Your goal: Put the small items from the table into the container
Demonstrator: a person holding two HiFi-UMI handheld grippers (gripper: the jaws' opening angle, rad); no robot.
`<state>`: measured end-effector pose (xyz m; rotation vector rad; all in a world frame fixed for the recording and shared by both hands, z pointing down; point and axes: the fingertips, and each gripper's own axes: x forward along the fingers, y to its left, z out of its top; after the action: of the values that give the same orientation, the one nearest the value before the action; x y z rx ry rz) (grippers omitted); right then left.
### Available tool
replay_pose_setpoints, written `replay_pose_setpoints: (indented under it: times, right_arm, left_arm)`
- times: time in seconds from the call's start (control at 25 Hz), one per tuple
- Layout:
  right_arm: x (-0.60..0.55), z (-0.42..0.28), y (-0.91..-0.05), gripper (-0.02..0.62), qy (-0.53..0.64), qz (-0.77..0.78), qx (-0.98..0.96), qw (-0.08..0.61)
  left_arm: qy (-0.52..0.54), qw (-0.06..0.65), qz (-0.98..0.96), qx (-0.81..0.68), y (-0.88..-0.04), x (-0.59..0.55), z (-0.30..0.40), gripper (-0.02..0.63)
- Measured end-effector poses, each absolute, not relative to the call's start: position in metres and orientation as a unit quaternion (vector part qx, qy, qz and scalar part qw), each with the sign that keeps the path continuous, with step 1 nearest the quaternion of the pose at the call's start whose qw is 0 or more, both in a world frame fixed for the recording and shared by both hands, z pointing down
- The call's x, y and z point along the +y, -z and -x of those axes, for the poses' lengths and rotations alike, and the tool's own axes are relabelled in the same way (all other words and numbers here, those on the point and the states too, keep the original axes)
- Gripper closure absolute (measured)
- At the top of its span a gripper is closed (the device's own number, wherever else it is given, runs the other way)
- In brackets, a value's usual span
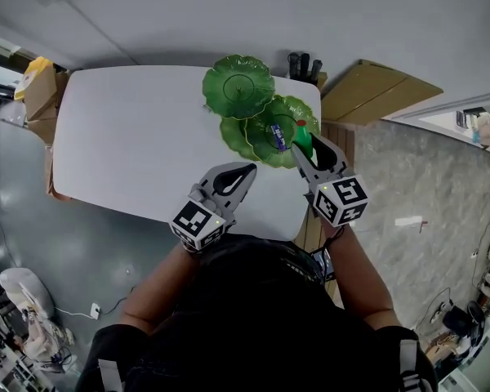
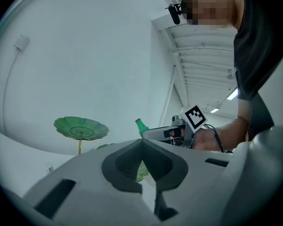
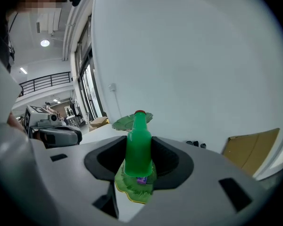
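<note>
Nearest the lens: the person's dark shirt (image 1: 253,317), filling the lower head view, both forearms reaching forward from it.

Right gripper (image 1: 304,147): jaws pinched on a green bottle (image 1: 302,137) with a red cap, one pad on each side of the body. In the right gripper view the bottle (image 3: 138,145) stands upright between the jaws of that gripper (image 3: 138,160).

Left gripper (image 1: 243,172): jaws pressed together at the tips, nothing held. Its own view confirms this for the gripper (image 2: 142,142) (only the recess behind the tips lets the background show through). It hovers over the near edge of the worktop (image 1: 131,137), just left of the right gripper and apart from it.

Container: a green leaf-shaped stand (image 1: 238,84) of three dishes at different levels, at the far right corner of the white worktop. The bottle is over the middle dish (image 1: 269,147). Contact between bottle base and dish cannot be established. A small blue item (image 1: 278,133) lies in that same dish, just beside the bottle. The right gripper view shows it (image 3: 141,179) directly beneath the bottle's base.

Surroundings: cardboard boxes (image 1: 37,88) off the worktop's left end, a cardboard panel (image 1: 376,96) leaning to the right of the stand.
</note>
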<state>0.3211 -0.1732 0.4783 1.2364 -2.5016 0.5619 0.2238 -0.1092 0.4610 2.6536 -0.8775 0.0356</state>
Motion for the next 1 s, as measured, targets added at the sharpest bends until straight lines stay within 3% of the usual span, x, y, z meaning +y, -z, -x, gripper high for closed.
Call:
replay_pose_setpoints:
  times: [0.64, 1.0]
  right_arm:
    - [-0.204, -0.32, -0.557, 0.423, -0.214, -0.439, -0.826, 0.281]
    - [-0.207, -0.318, -0.578, 0.422, -0.233, -0.438, -0.807, 0.32]
  left_arm:
    - [-0.016, 0.2, -0.928, -0.313, -0.484, -0.119, -0.212, 0.6]
    - [-0.012, 0.208, -0.927, -0.314, -0.489, -0.119, -0.208, 0.6]
